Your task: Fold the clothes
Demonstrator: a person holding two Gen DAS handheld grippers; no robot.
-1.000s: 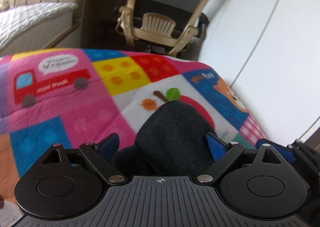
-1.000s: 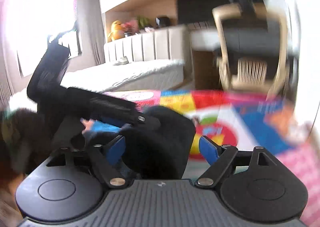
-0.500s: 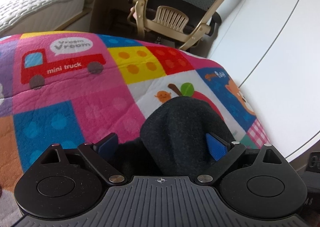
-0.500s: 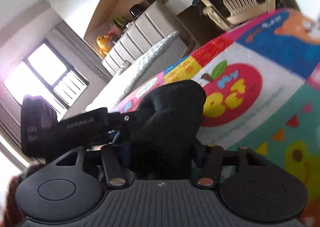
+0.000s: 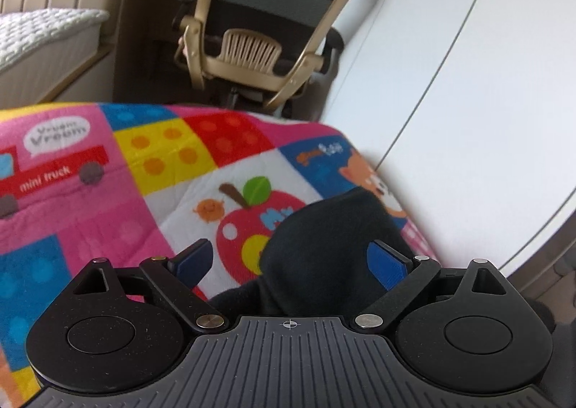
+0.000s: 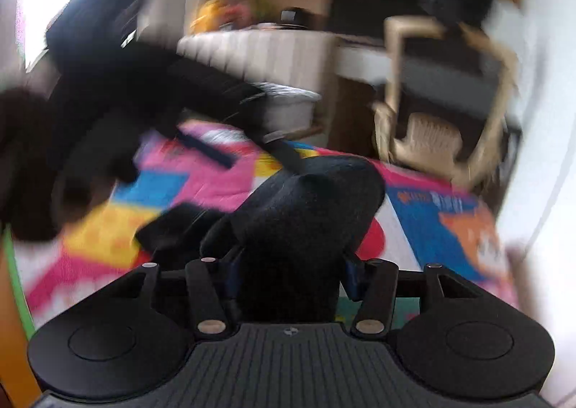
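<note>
Dark knitted garment (image 6: 306,217) is being gripped by the right gripper (image 6: 291,274), whose jaws are being pressed narrowly against the fabric on both sides. It is being held above the colourful patterned blanket (image 5: 108,199). The left gripper (image 5: 291,260) is being kept wide apart, with the garment (image 5: 324,249) bunched against its right blue pad (image 5: 388,264) only. An office chair (image 5: 259,37) is being seen beyond.

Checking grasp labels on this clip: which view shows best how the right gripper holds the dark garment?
The right wrist view: the right gripper has both fingers pinched on the dark garment, which bulges forward, sharp despite the blurred background. The left wrist view shows the garment between the left gripper's open fingers, not the right gripper.
</note>
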